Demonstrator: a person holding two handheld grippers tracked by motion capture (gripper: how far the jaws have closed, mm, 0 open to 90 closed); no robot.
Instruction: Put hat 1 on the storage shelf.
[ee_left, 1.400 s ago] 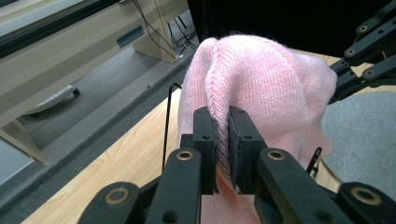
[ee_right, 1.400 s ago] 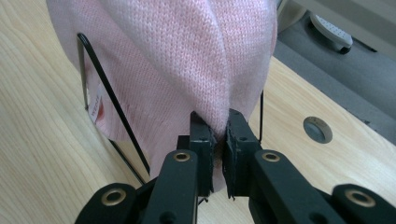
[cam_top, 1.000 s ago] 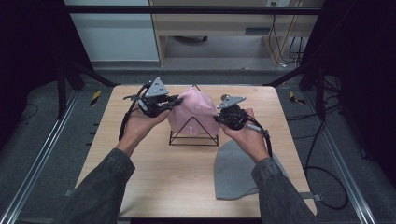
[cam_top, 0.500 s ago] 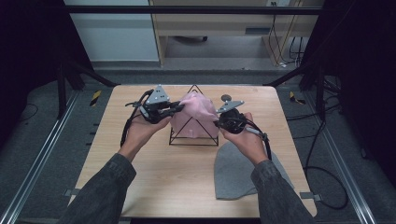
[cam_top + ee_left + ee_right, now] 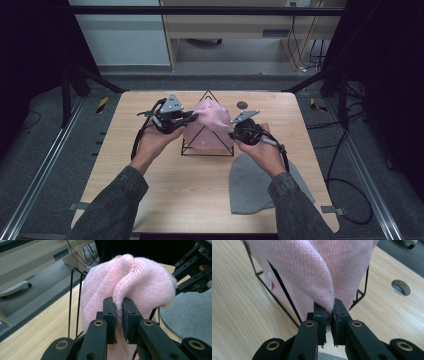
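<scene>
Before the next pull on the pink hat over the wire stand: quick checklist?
1. Left gripper clamped on pink hat: ok.
2. Right gripper clamped on the hat's edge: ok.
3. Hat draped over the black wire stand: ok, the stand's tip pokes out behind the hat.
4. Stand upright on table: ok.
5. Grey hat clear of stand: ok.
6. Hem free of the stand's base: cannot tell.

Both forearms are extended from the six o'clock edge of the high view, sleeved to the wrists. The left gripper (image 5: 192,116) is held in the left hand (image 5: 155,140), its jaws pointed toward three o'clock and pinched nearly together. The right gripper (image 5: 234,134) is held in the right hand (image 5: 262,150), aimed toward ten o'clock, its jaws likewise clamped tight.
</scene>
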